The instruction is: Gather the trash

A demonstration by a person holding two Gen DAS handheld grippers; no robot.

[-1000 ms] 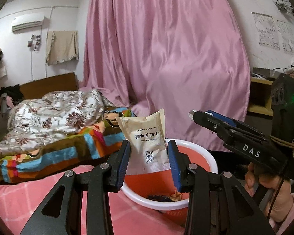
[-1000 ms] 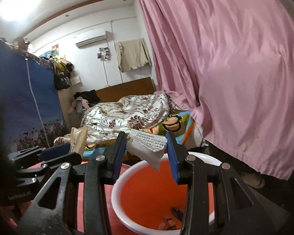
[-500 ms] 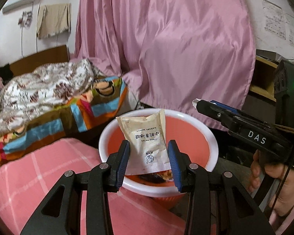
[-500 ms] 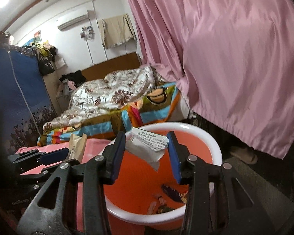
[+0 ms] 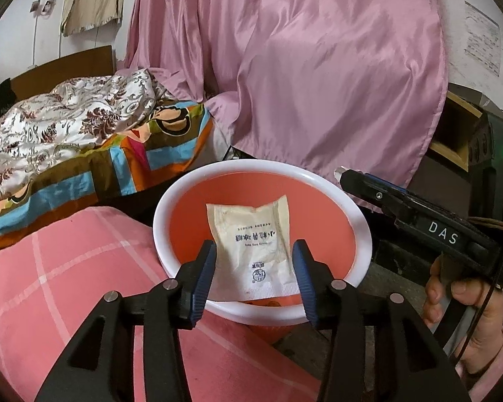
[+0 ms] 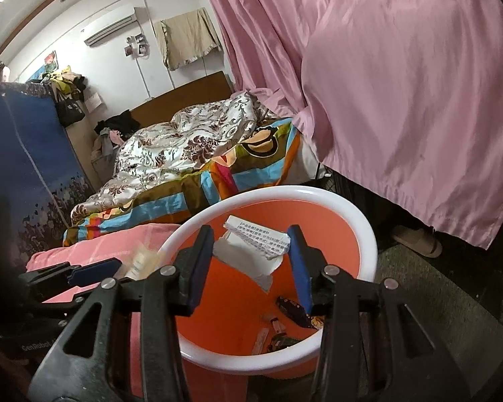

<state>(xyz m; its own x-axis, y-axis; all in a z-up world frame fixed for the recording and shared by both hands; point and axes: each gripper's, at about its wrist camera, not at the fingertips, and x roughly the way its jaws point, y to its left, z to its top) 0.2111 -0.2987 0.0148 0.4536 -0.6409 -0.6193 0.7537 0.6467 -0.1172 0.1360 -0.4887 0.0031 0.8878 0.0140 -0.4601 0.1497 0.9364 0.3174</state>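
The cream sachet (image 5: 254, 247) hung between the left gripper's (image 5: 253, 279) blue pads, clamped there over the orange bin (image 5: 261, 313). The right gripper (image 6: 251, 264) was clamped on a torn white wrapper (image 6: 255, 248) above the same bin, which stood off the edge of the pink-covered bed (image 5: 67, 268). Judged from here, both should part their pads only while well inside the rim. Only the right view showed wrappers (image 6: 293, 311) on the bin's bottom.
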